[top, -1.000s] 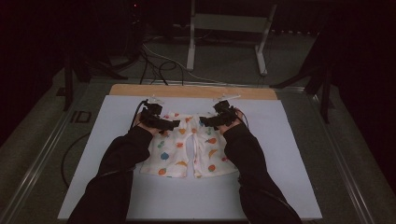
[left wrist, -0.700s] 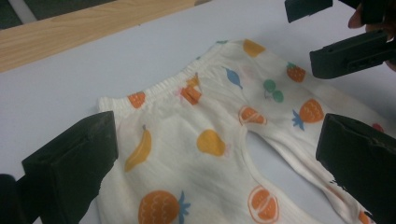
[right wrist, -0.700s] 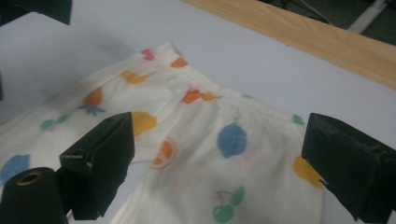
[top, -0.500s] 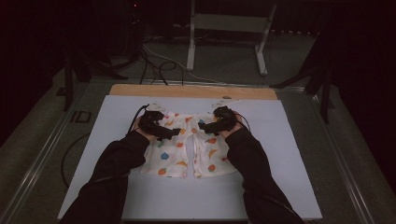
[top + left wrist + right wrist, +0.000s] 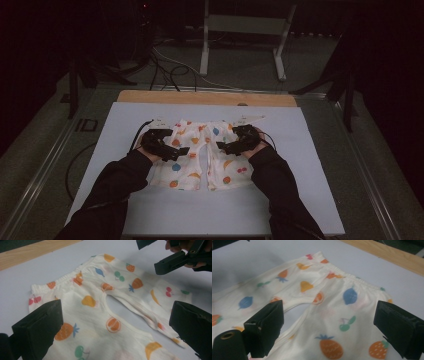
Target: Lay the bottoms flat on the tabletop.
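A pair of small fruit-print trousers (image 5: 205, 152) is seen lying flat near the middle of the white mat (image 5: 120, 120), waistband toward the far edge with its wooden strip (image 5: 205, 98), both legs running back toward the near edge. The left gripper (image 5: 172, 148) is held over the left leg, just below the waistband, and its jaws are spread wide with nothing between them; in the left gripper view the cloth (image 5: 100, 315) is framed in the gap, untouched. The right gripper (image 5: 231, 145) is poised over the right leg in the same way, jaws parted and empty, the cherries and strawberries of the print (image 5: 332, 315) showing between them in the right gripper view.

By the look of it, the garment has been spread out and a fold is being lined up, with no grasp made yet. For the next move, each gripper would probably need to be lowered onto an outer edge of the fabric, at the waistband or side seam, and closed on a single layer or both, so that one half can be carried over the other.

Against the earlier frames, both grippers are found nearer the person's side: they were at the waistband corners, and are now drawn down and inward over the legs, while the trousers are left lying where they were.
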The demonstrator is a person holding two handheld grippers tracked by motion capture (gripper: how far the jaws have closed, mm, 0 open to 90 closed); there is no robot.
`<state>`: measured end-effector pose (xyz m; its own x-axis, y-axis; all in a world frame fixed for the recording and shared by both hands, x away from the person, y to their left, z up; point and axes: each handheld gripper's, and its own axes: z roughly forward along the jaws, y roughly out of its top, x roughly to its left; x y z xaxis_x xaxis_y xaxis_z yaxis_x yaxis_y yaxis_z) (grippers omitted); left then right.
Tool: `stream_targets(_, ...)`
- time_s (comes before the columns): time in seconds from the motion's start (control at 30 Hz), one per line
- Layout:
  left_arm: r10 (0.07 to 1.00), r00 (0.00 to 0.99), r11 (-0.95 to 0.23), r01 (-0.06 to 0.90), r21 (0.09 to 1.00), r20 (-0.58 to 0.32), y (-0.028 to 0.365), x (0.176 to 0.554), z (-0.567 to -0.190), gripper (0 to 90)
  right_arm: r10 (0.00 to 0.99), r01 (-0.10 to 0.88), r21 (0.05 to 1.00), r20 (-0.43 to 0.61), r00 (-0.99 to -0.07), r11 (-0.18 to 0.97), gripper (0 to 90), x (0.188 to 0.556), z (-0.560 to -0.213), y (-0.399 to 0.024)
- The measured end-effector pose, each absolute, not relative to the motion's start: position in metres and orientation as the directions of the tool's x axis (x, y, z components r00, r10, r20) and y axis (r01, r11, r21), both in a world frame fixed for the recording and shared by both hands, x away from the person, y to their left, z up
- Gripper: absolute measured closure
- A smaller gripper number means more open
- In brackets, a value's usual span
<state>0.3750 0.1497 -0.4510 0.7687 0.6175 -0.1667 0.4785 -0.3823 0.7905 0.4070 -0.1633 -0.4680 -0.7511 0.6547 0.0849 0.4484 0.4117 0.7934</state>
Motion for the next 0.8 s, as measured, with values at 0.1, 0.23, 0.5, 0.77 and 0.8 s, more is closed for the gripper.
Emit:
stream_targets(0.1,0.612,0.773,-0.383,0.476,0.792,-0.169,0.153,0.369,-0.453,0.2,0.650,0.444,0.789,0.077,-0.756,0.424,9.5,0.400,-0.469,-0.164)
stream_targets(0.23,0.599,0.781,-0.387,0.476,0.790,-0.177,0.158,0.359,-0.458,0.2,0.641,0.430,0.796,0.070,-0.765,0.426,9.5,0.387,-0.471,-0.168)
stream_targets(0.5,0.588,0.793,-0.403,0.457,0.793,-0.158,0.163,0.339,-0.462,0.2,0.624,0.400,0.817,0.064,-0.779,0.415,9.5,0.362,-0.475,-0.176)
stream_targets(0.77,0.562,0.814,-0.430,0.435,0.791,-0.142,0.171,0.304,-0.472,0.2,0.593,0.383,0.822,0.069,-0.802,0.423,9.6,0.322,-0.482,-0.192)
stream_targets(0.8,0.562,0.815,-0.429,0.435,0.791,-0.144,0.171,0.300,-0.475,0.2,0.588,0.384,0.817,0.069,-0.806,0.430,9.6,0.318,-0.482,-0.194)
